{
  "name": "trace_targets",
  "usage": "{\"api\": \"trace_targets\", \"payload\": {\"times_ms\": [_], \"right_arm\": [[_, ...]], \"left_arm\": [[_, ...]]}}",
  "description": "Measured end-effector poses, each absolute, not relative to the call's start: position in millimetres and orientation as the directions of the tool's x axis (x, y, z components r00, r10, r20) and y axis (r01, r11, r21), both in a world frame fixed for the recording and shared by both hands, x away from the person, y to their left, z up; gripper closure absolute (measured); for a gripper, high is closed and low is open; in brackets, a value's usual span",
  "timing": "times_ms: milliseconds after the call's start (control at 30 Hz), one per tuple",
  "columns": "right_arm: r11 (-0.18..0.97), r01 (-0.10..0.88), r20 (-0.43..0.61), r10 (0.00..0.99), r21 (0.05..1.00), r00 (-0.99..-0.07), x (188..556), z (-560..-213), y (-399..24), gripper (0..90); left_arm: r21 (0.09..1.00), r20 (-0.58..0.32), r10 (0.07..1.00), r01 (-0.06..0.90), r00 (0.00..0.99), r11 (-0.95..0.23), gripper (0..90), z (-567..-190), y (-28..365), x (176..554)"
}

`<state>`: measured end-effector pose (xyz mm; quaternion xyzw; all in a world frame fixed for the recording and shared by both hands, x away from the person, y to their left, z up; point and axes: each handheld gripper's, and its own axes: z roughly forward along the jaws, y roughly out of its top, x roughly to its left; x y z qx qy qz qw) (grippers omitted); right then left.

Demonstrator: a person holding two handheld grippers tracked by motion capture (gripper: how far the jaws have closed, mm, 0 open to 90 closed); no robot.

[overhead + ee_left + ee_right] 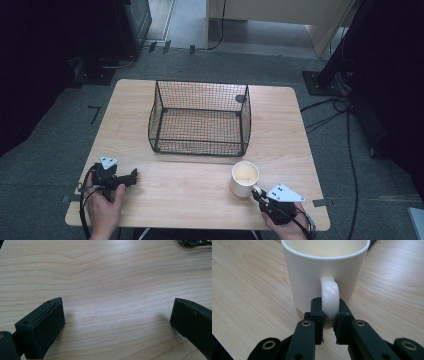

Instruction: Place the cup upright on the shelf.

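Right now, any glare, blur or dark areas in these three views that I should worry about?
High view: table evenly lit, room edges fall to black, image soft, basket mesh still readable. Left gripper view: a pale sheen across the wood, left tool jaws sharp. Right gripper view: mug handle crisp where the right tool clamps it, near links soft, no blown highlights.

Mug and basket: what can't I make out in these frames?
- Mug in the right gripper view: its bottom edge behind the handle is covered by the right tongs clamped on the handle; its rim is cut off by the top edge.
- Mug's inside bottom, high view: too small to tell if anything is in it.
- Basket: a dark round spot at its far right corner, seen through the mesh, is unidentifiable.
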<state>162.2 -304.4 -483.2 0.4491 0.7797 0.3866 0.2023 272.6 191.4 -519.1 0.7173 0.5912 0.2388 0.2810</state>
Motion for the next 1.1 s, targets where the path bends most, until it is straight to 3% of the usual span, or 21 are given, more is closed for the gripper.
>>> {"api": "trace_targets", "payload": {"times_ms": [1100], "right_arm": [[0.29,0.463,0.03,0.822,0.837,-0.569,167.7,-446.8,-292.3,80.9]], "left_arm": [[0.685,0.011,0.982,0.714,0.187,-0.144,0.0,-519.0,191.5,272.6]]}}
